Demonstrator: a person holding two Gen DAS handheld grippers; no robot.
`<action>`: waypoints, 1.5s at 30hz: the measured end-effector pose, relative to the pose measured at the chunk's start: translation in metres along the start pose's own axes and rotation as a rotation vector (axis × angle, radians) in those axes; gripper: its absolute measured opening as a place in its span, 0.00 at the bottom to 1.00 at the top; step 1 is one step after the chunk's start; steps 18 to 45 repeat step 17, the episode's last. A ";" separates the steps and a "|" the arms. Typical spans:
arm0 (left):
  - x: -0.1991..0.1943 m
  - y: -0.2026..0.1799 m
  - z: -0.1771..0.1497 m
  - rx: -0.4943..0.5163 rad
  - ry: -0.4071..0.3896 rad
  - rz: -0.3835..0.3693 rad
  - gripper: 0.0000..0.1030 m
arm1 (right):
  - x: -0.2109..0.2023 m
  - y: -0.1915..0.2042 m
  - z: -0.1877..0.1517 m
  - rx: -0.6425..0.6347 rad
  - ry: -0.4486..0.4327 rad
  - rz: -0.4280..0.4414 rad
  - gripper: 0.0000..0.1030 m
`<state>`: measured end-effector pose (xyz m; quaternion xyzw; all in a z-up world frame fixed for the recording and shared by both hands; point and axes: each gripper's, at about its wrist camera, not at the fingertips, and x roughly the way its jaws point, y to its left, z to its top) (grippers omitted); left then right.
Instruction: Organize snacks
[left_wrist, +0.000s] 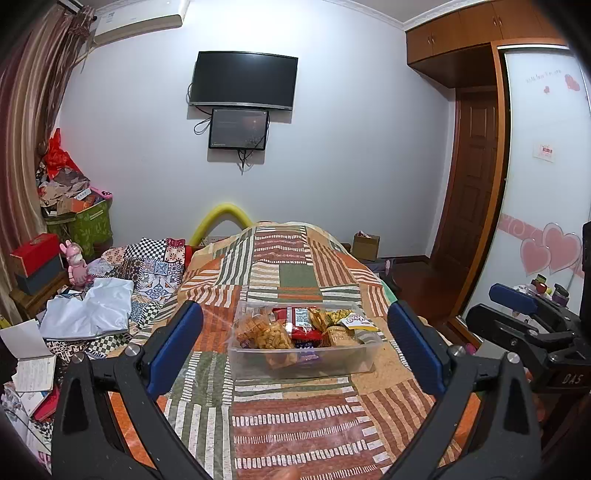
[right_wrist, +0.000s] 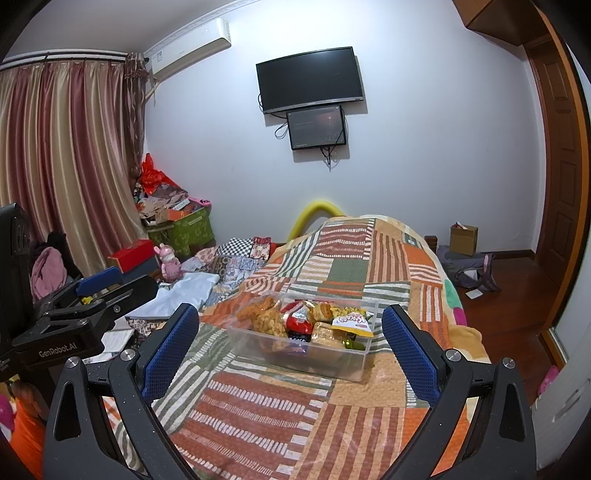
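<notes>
While wide apart, both claws (L (left_wrist: 295, 332) & R (right_wrist: 288, 341)) empty, short of snack bin (left_wrist: 364, 360).

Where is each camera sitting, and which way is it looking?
Left wrist view: sits on the left claw, looking forward over the quilt at the clear snack box; its open blue pads frame the picture, and the right claw shows at the right edge.
Right wrist view: sits on the right claw, facing the same box; the left claw shows at the left edge.
Both views share the box, quilt and wall TV.
</notes>
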<state>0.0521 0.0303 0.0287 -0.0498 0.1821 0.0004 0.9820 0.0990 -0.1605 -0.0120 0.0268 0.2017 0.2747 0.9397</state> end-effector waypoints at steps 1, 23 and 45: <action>0.000 0.000 0.000 0.001 0.000 0.001 0.98 | 0.000 0.000 0.000 0.000 0.000 -0.001 0.96; 0.006 0.000 -0.003 -0.009 0.021 -0.012 0.98 | 0.004 -0.003 0.000 0.010 0.014 -0.004 0.96; 0.006 0.000 -0.003 -0.009 0.021 -0.012 0.98 | 0.004 -0.003 0.000 0.010 0.014 -0.004 0.96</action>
